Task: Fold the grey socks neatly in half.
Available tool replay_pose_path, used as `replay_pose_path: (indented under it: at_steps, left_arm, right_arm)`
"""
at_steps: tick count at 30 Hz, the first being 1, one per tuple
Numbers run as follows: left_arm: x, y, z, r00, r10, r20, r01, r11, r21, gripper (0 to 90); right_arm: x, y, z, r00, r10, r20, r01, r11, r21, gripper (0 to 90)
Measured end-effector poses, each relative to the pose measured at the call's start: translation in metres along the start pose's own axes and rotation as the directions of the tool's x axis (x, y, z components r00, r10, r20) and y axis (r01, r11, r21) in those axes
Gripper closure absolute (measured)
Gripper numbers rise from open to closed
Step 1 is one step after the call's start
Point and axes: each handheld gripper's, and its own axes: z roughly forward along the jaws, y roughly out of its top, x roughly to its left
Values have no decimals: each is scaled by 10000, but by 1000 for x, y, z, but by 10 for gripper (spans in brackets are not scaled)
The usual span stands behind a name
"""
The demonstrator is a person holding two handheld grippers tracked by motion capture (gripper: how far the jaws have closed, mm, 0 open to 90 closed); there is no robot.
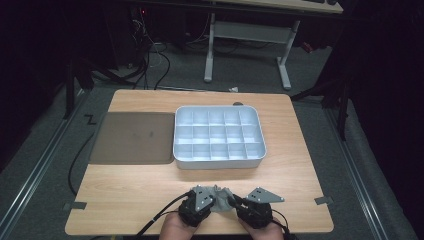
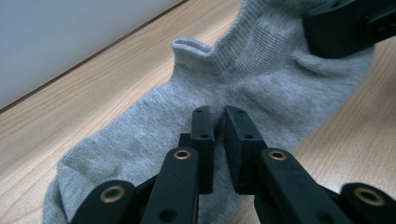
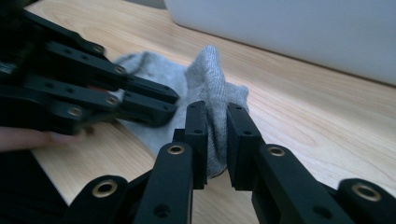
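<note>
Mostly hidden sock [image 1: 220, 199] — pinched by left tool [image 2: 218, 122] and right tool [image 3: 216, 122].

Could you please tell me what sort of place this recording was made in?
Probably a lab or workshop: a wooden table on grey carpet, cables trailing on the floor behind, and an adjustable desk frame beyond.

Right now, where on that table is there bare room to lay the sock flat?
Bare wood runs between the compartment box and the sock, and widest at the near left corner below the dark mat. A narrower strip lies right of the box. It is crowded at the near edge, where the left hand-held gripper and right hand-held gripper pinch the sock.
</note>
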Motion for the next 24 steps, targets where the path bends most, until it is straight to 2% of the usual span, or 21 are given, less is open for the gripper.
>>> replay_pose_path:
  at_steps: [3, 13, 18, 21, 24]
  left_arm:
    - [0, 0, 0, 10000, 51, -37, -51, 10000, 29, 824]
    - [0, 0, 0, 9999, -112, -1, 112, 9999, -3, 828]
    - [1, 1, 1, 9993, -332, 170, 332, 9994, -23, 827]
    - [1, 2, 2, 9977, -548, 398, 551, 9985, -67, 824]
    - [1, 2, 0, 9966, -627, 541, 645, 9974, -326, 771]
  right_arm:
    - [5, 3, 1, 10000, 44, -39, -44, 9998, -195, 813]
    - [21, 26, 14, 9992, -293, -271, 277, 9981, -553, 825]
    - [22, 27, 15, 9991, -339, -266, 323, 9978, -576, 830]
    - [18, 24, 14, 9994, -213, -288, 193, 9975, -675, 831]
    - [15, 22, 11, 9998, -70, -187, 56, 9975, -711, 831]
